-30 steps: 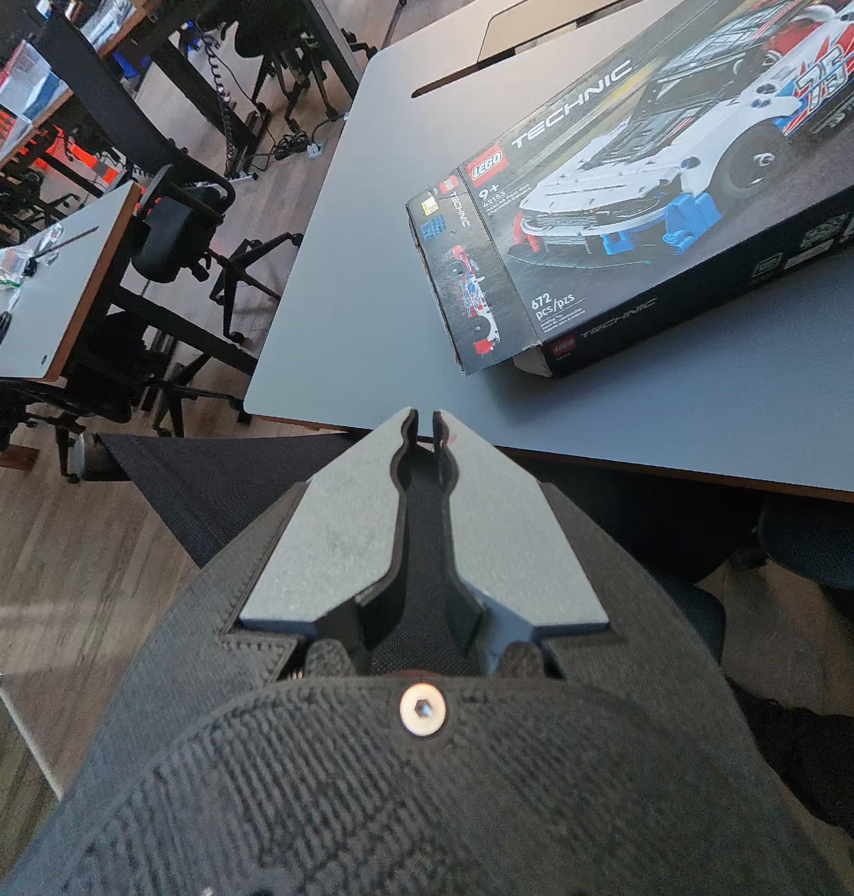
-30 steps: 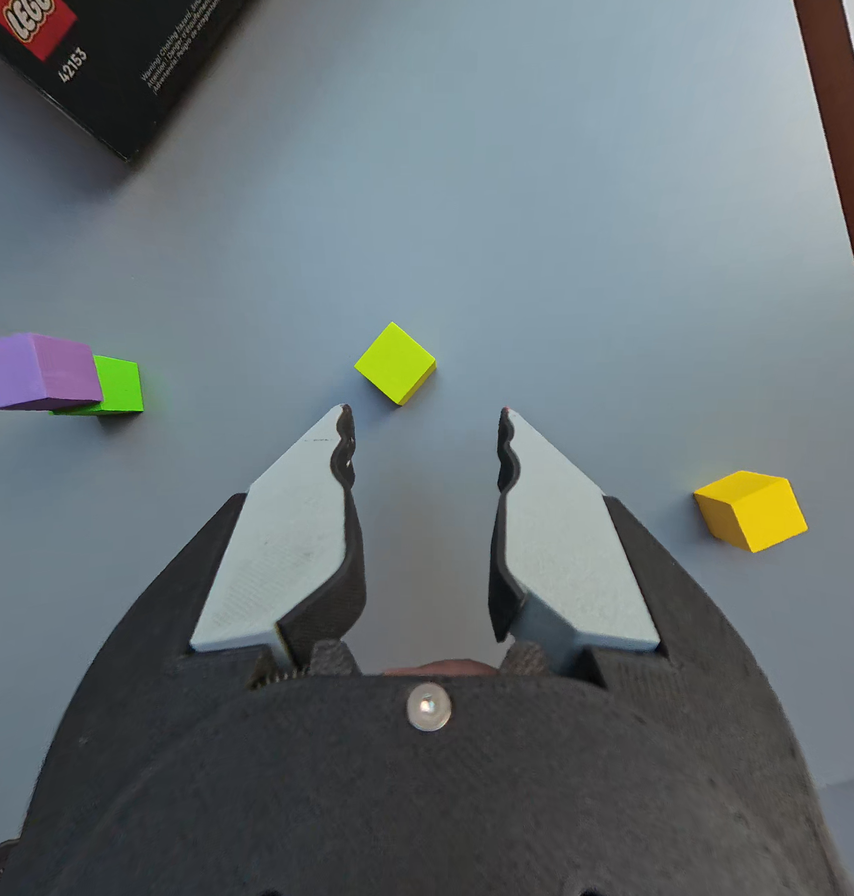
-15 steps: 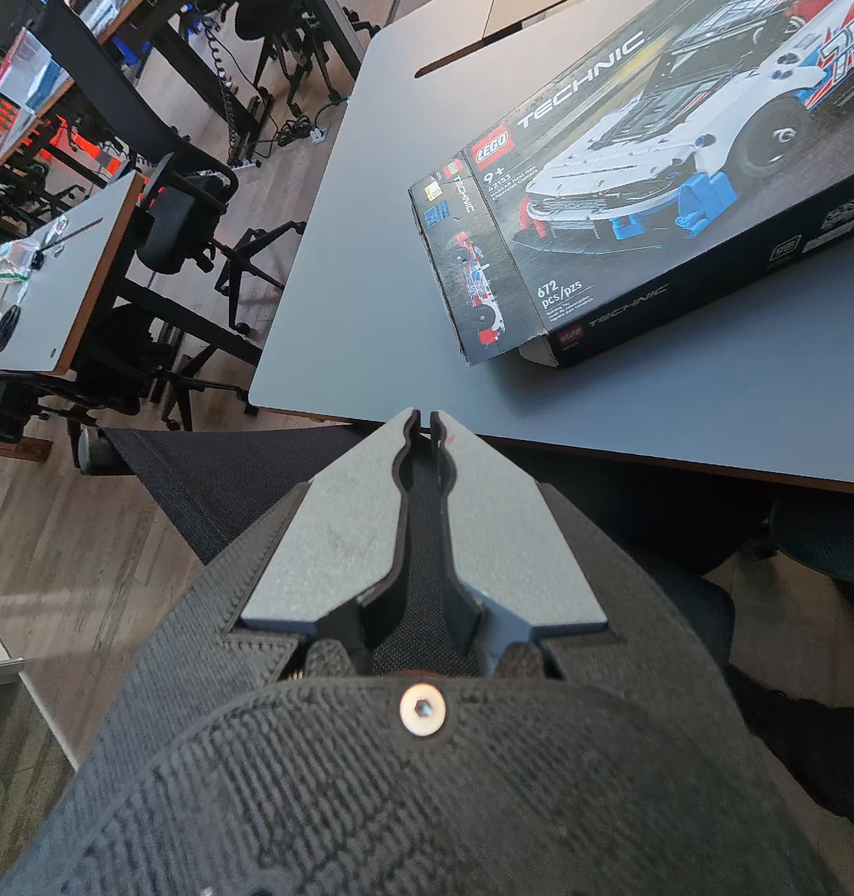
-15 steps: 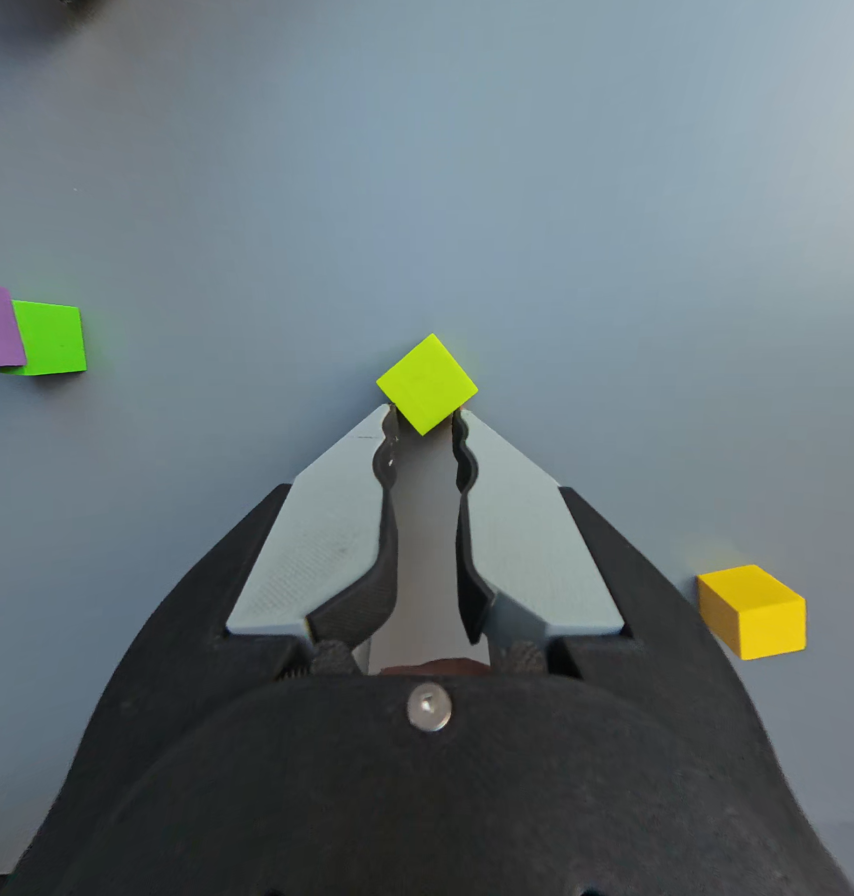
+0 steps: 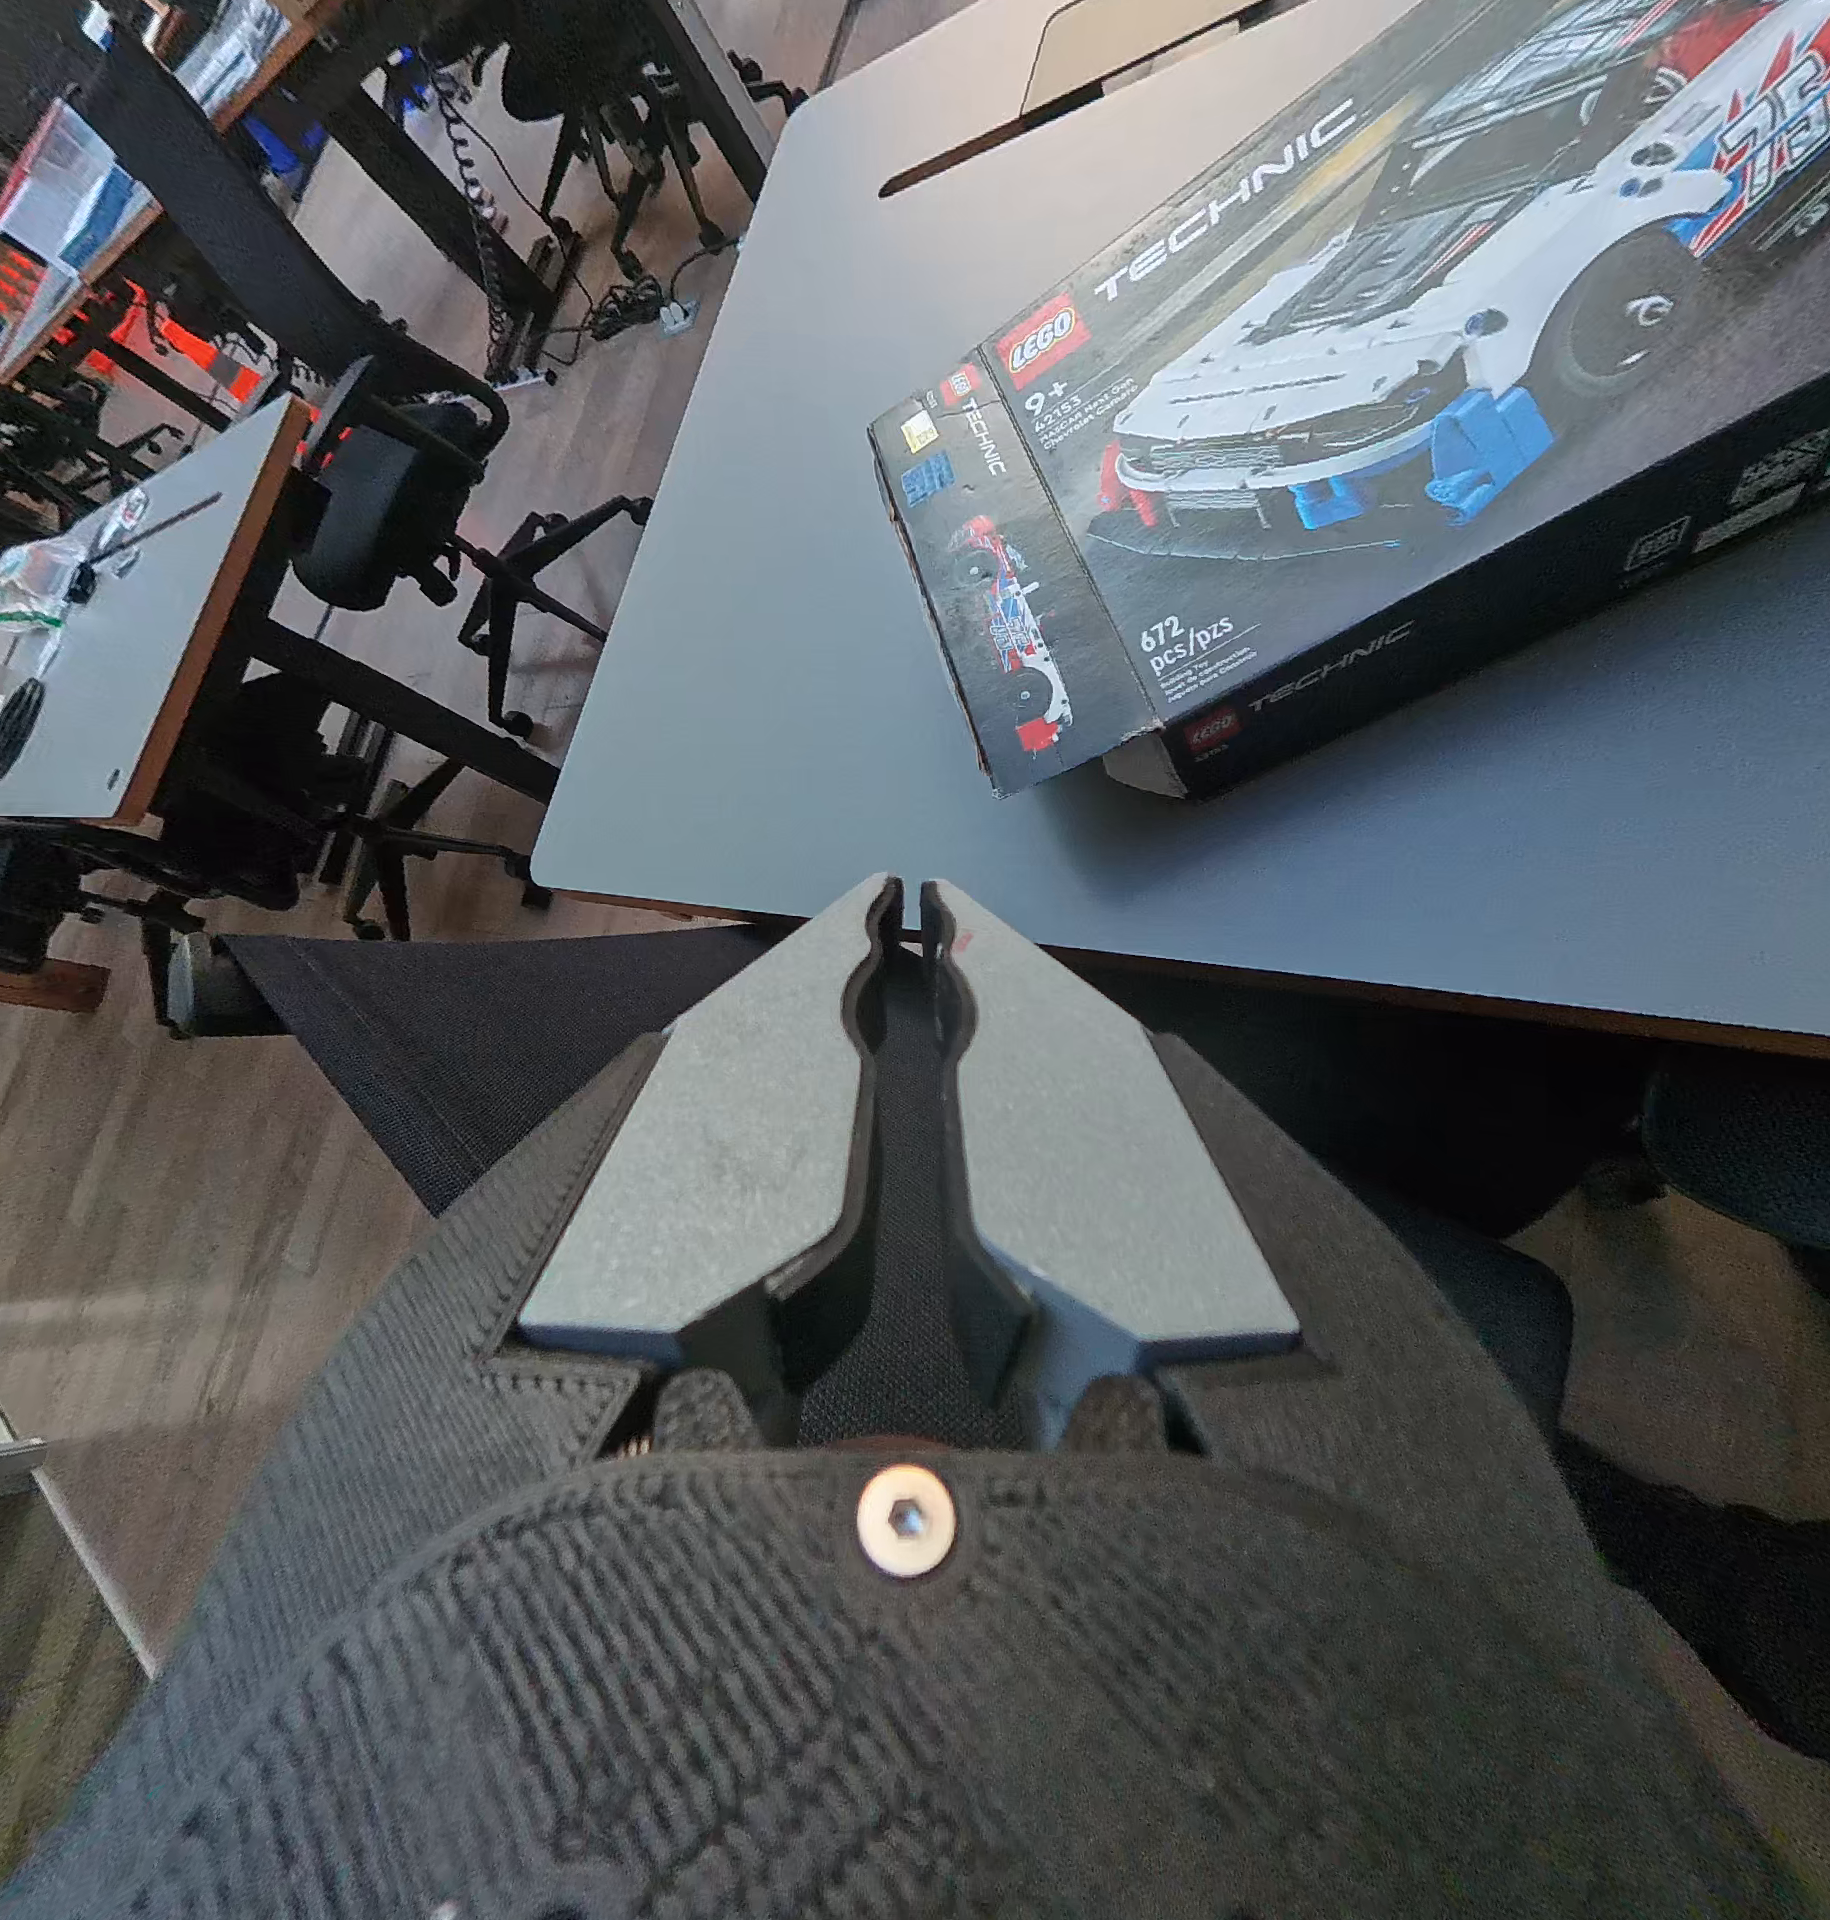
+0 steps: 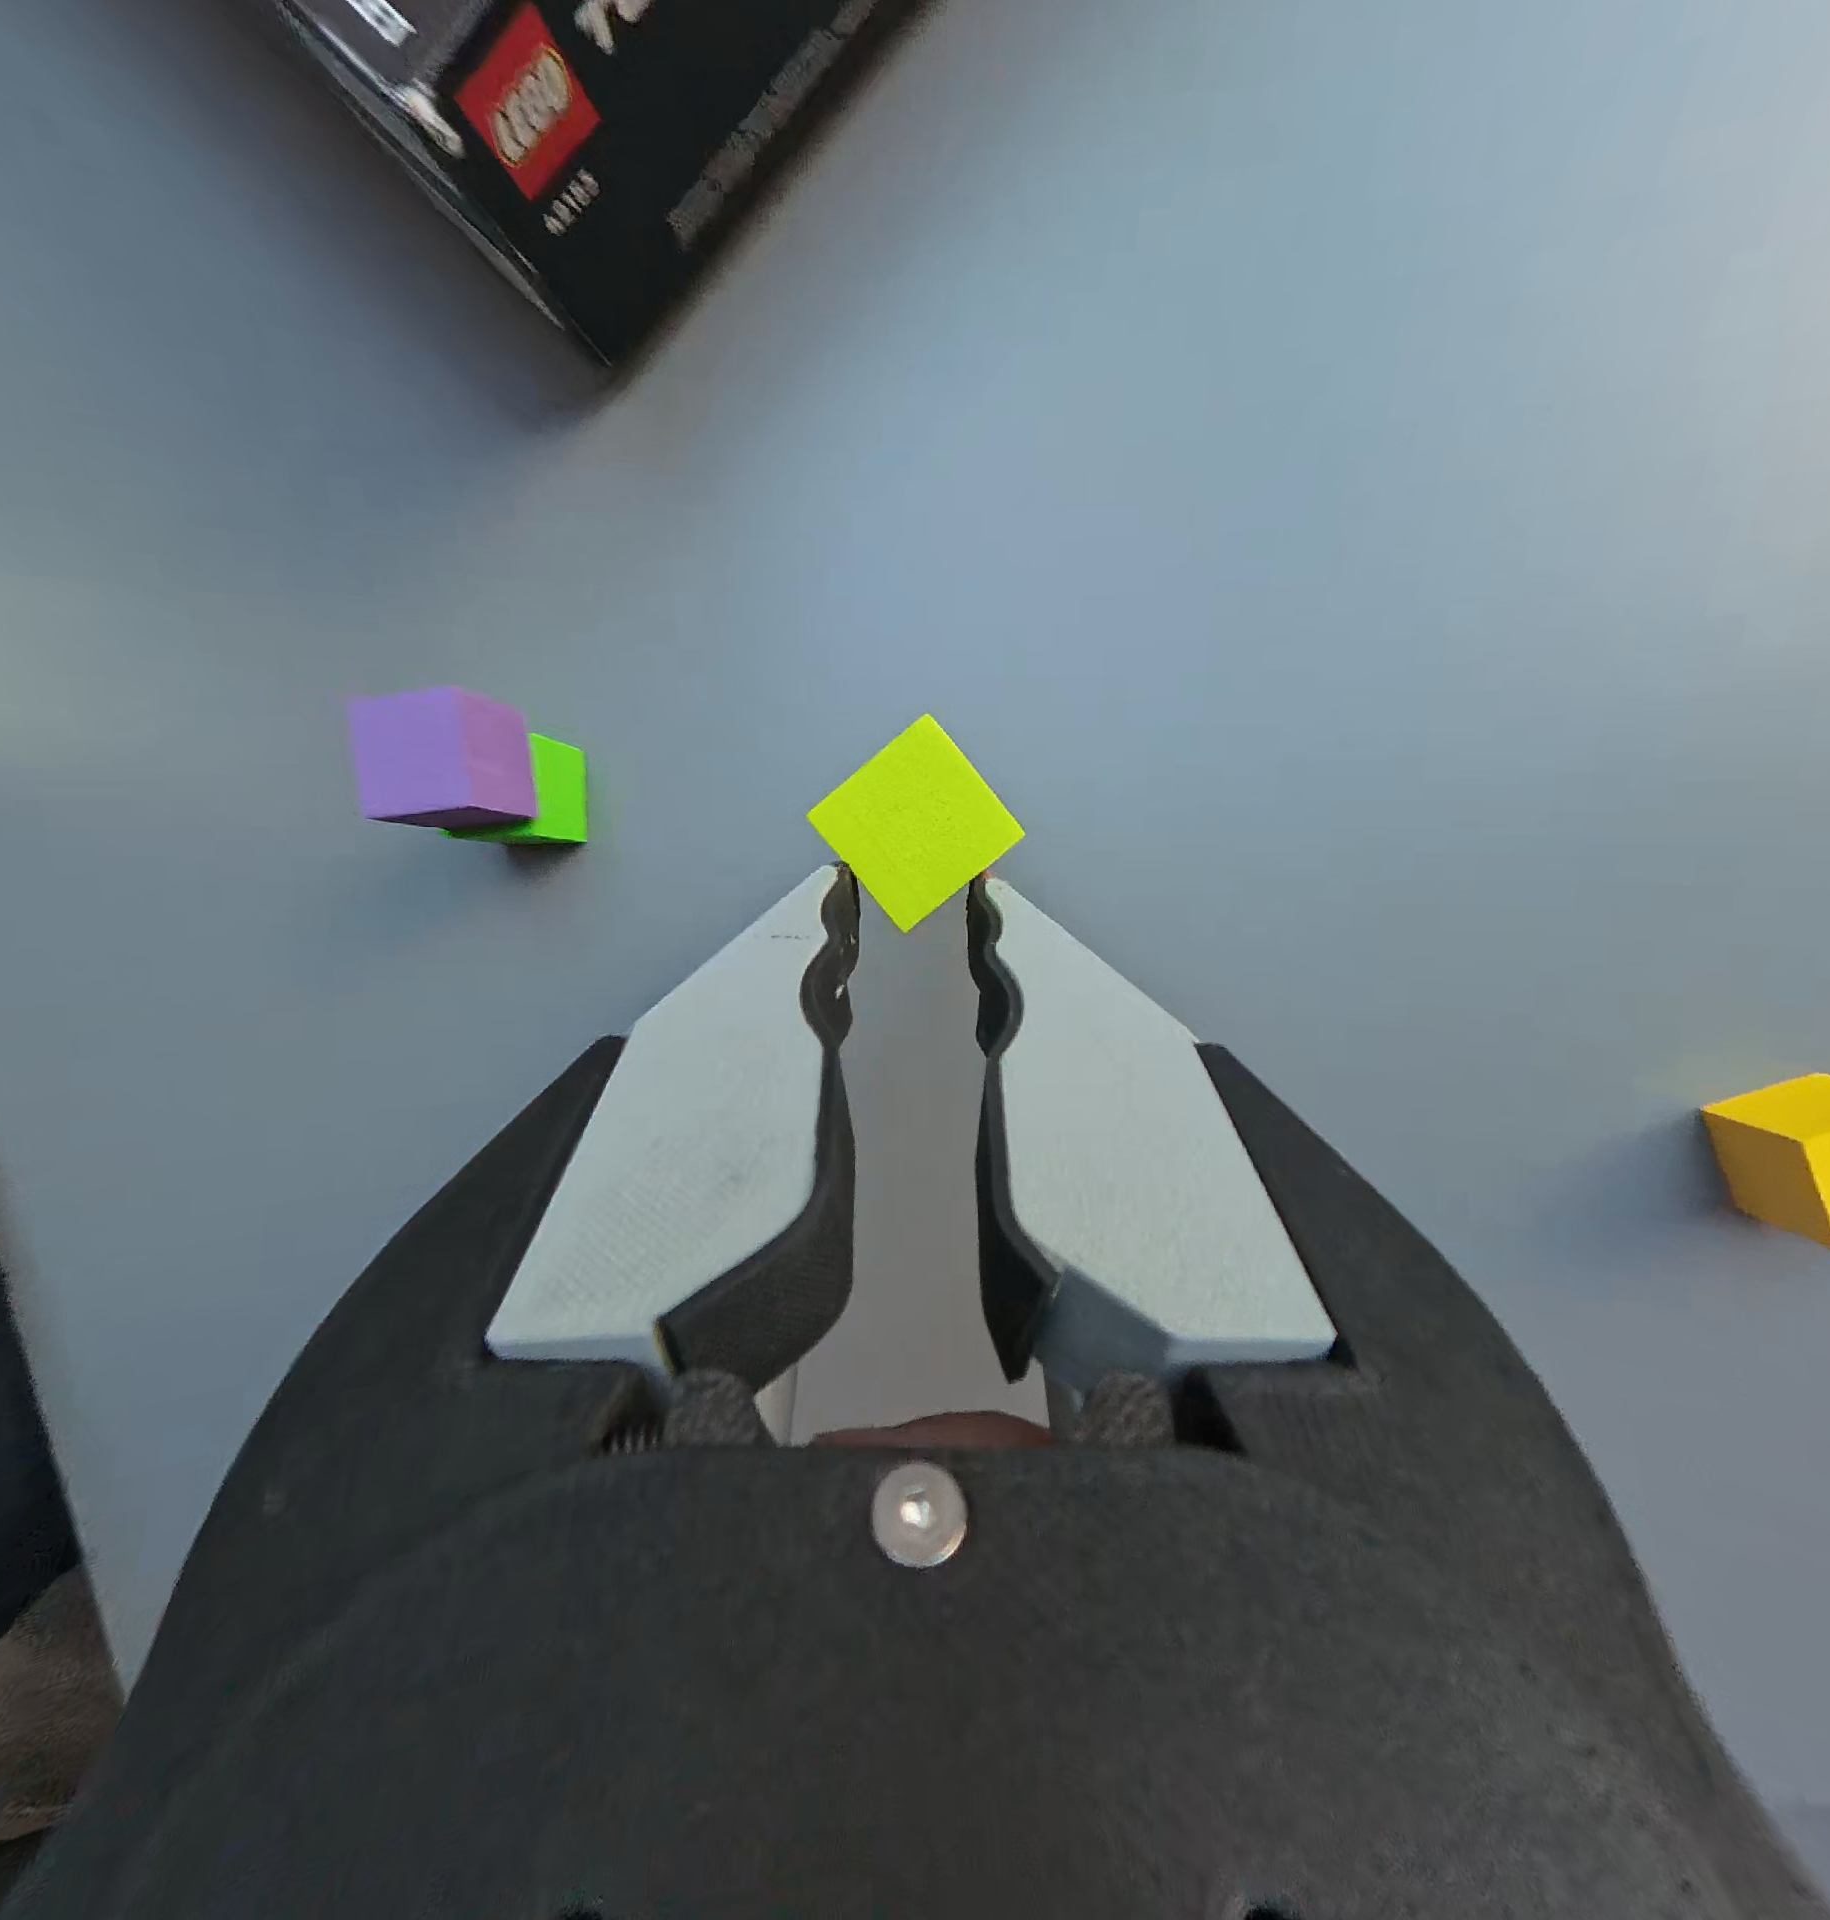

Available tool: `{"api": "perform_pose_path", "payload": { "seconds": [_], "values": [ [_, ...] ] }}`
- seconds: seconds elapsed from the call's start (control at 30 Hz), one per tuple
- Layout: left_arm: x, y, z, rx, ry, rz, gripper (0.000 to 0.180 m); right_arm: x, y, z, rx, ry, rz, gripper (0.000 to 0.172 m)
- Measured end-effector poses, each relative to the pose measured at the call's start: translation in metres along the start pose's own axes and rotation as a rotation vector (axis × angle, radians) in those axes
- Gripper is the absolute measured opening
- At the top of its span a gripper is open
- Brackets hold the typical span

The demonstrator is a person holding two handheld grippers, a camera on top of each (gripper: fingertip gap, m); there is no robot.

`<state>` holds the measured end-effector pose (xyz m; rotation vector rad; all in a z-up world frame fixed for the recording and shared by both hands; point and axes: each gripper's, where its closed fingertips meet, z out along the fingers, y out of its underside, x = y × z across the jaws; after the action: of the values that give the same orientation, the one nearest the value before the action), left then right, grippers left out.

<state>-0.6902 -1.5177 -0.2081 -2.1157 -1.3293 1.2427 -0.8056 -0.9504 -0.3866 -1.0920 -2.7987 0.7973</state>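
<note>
Grey-blue desk [image 6: 1306, 520] w/ wood flooring and office chairs [image 5: 391, 509] off to the far left is carrying everything. Left hand-held gripper [image 5: 911, 894] is hovering at the desk's near edge, jaws nearly together on nothing; a big black toy-car box [image 5: 1358, 468] is lying beyond it to the right. In the right wrist view, a purple cube [image 6: 438, 756] is sitting partly on a green cube [image 6: 558, 790]. Right hand-held gripper [image 6: 916, 883] is pinching a lime cube [image 6: 916, 816] by its near corner, both fingertips touching it. A yellow cube [image 6: 1799, 1158] is resting far right, well apart.
</note>
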Motion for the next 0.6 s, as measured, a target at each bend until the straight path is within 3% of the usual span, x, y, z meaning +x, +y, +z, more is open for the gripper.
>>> {"api": "perform_pose_path", "payload": {
  "seconds": [0.33, 0.6],
  "values": [
    [0.000, -0.001, 0.000, 0.007, 0.007, -0.006, 0.001, -0.094, -0.021, -0.003, 0.035, -0.064, -0.159, 0.018],
    [0.001, -0.001, -0.001, 0.009, 0.012, 0.001, 0.000, -0.105, -0.009, 0.018, -0.006, -0.002, -0.181, 0.018]
  ]
}}
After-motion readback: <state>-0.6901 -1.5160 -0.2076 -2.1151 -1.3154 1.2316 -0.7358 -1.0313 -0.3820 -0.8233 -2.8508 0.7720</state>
